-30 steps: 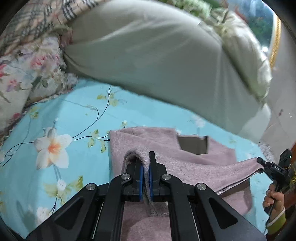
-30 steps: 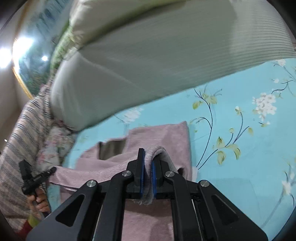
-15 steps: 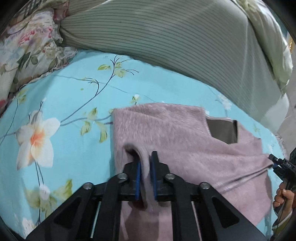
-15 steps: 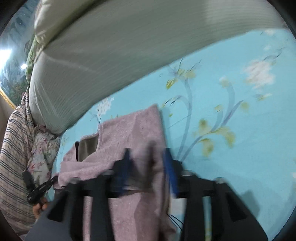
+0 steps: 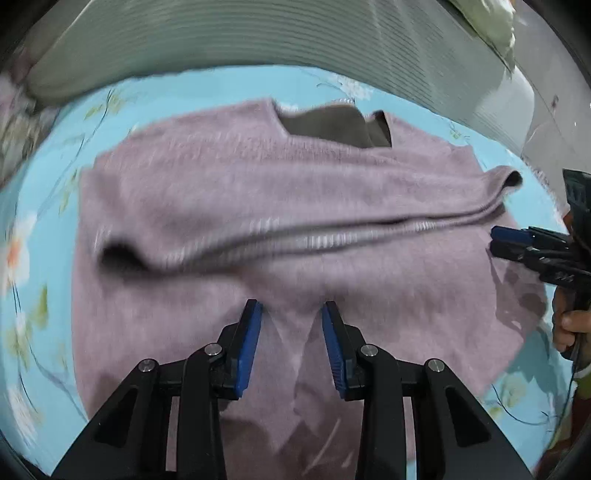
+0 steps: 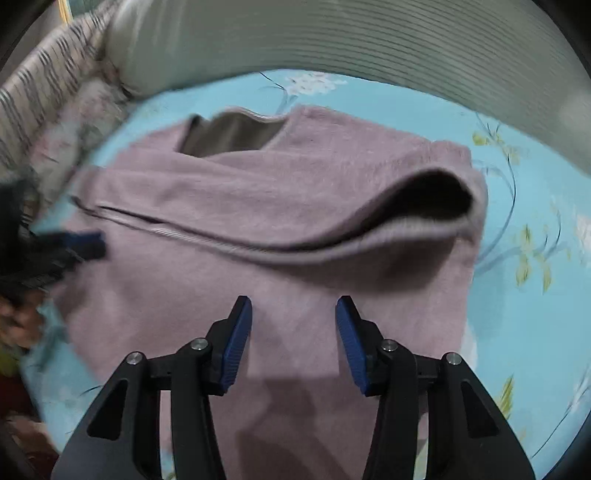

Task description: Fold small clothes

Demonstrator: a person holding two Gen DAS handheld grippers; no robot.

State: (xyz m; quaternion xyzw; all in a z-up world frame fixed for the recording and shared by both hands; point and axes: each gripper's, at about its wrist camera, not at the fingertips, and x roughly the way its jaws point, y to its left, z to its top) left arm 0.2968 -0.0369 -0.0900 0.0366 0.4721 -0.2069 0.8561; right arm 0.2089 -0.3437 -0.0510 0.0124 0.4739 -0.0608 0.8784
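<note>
A turquoise bedsheet [image 6: 436, 107] printed with white blossoms and thin leafy branches covers the whole working surface. Along its far edge lies a long grey-green cushion [image 6: 369, 40] with fine dark stripes, also seen in the left wrist view [image 5: 295, 33]. At the left of the right wrist view, a plaid fabric [image 6: 40, 92] and a blurred floral cloth [image 6: 77, 122] are bunched beside the cushion.
</note>
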